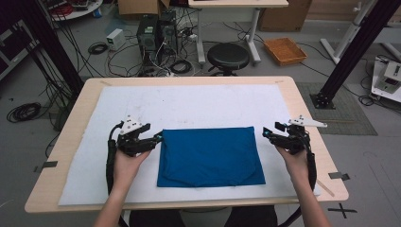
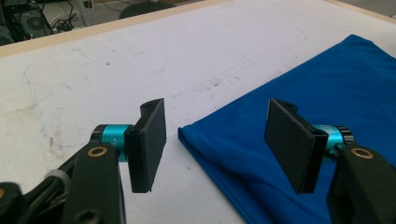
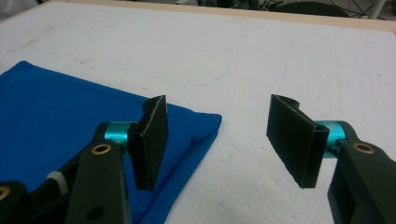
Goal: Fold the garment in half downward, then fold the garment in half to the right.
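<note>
Forearms and hands enter at the bottom of the high view, each carrying a set of tongs. Left tongs (image 1: 158, 137): released, tips at the upper left corner of the folded blue cloth (image 1: 209, 156). Right tongs (image 1: 267, 132): released, tips just beside the cloth's upper right corner. Cloth: rectangular, flat, lying on the near half of the white mat (image 1: 189, 101) that covers the wooden worktop (image 1: 302, 101). Beyond the worktop: black stool (image 1: 228, 56), orange tray (image 1: 285, 50), computer towers and loose cables on the floor.

Left gripper view: left tongs (image 2: 215, 140), jaws spread wide, one pad over bare mat (image 2: 116, 65), the other over the cloth (image 2: 327, 88); a folded corner sits between them, untouched.

Right gripper view: right tongs (image 3: 217, 140), jaws likewise spread, one pad above the cloth (image 3: 60, 116), the other over mat (image 3: 280, 60); the corner lies just inside the gap.

Risks, as judged: the cloth appears layered, so closing too shallow may pinch the top layer alone and leave the rest behind. Uneven lift between the two sides would skew or wrinkle the fold. Pads pressed too low could snag the mat together with the fabric.
</note>
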A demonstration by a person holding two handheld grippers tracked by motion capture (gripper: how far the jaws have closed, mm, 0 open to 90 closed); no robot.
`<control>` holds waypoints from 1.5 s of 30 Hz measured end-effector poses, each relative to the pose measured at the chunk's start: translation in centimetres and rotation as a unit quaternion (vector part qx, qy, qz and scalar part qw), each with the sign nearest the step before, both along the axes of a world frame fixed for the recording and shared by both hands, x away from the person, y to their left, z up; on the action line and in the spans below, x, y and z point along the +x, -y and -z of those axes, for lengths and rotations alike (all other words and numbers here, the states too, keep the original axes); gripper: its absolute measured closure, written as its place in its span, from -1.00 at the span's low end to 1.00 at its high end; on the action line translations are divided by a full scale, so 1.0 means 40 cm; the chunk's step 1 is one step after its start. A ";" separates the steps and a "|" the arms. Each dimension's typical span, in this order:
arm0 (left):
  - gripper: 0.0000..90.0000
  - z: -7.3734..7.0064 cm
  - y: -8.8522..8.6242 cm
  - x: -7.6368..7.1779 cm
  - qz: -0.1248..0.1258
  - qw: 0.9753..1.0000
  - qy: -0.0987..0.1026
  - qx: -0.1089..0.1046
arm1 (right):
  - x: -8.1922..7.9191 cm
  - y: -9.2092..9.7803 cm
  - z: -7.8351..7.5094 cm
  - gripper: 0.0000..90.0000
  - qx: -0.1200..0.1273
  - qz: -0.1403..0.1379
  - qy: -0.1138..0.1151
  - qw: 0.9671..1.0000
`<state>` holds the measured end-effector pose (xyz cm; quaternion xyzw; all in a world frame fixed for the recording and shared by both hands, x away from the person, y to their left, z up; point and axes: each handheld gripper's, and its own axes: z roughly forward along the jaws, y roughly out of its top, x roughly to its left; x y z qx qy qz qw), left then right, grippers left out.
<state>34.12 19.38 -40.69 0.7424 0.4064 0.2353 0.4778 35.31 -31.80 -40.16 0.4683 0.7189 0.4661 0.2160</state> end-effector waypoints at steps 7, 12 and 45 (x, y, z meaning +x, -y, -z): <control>-0.14 -0.001 -0.013 -0.013 -0.008 1.000 0.010 -0.006 | -0.001 0.019 -0.001 -0.20 0.011 0.008 0.000 1.000; -0.14 0.004 -0.016 -0.012 -0.010 1.000 0.011 -0.004 | -0.002 0.021 -0.002 -0.21 0.014 0.009 0.001 1.000; -0.15 0.018 -0.040 -0.044 0.040 0.998 0.036 -0.040 | 0.007 0.011 -0.013 -0.23 0.019 0.007 0.004 1.000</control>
